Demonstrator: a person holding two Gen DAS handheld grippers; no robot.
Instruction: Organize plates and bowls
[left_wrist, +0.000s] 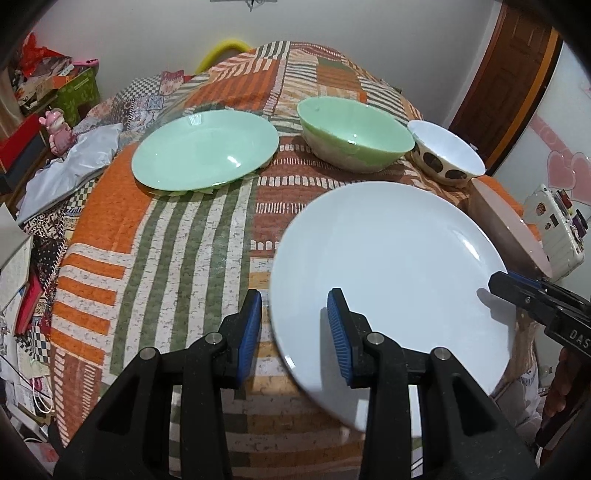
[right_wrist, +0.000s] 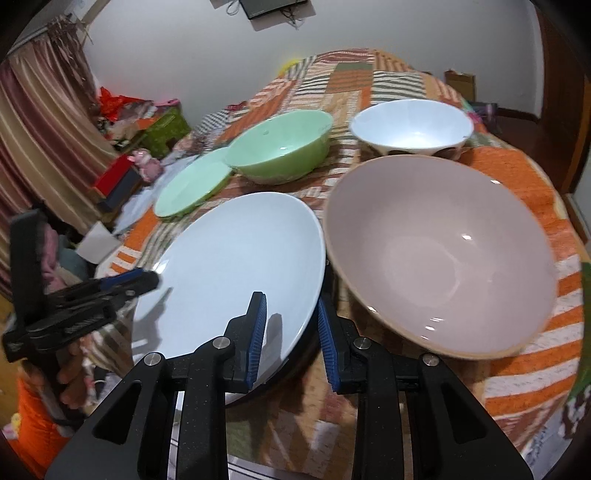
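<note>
You had both claws on the white plate (left_wrist: 391, 273), which filled the lower right of the left wrist view, raised off the patchwork cloth (left_wrist: 177, 236). Your left gripper (left_wrist: 294, 334) straddled the plate's left rim, one blue pad on top and one beneath, narrowly parted around it. Your right gripper (right_wrist: 291, 338) was clamped nearly closed on the opposite rim. Just right of it sat the pink bowl (right_wrist: 439, 254). Toward the top lay the green plate (left_wrist: 205, 149), green bowl (left_wrist: 354, 134) and spotted bowl (left_wrist: 445, 153).
</note>
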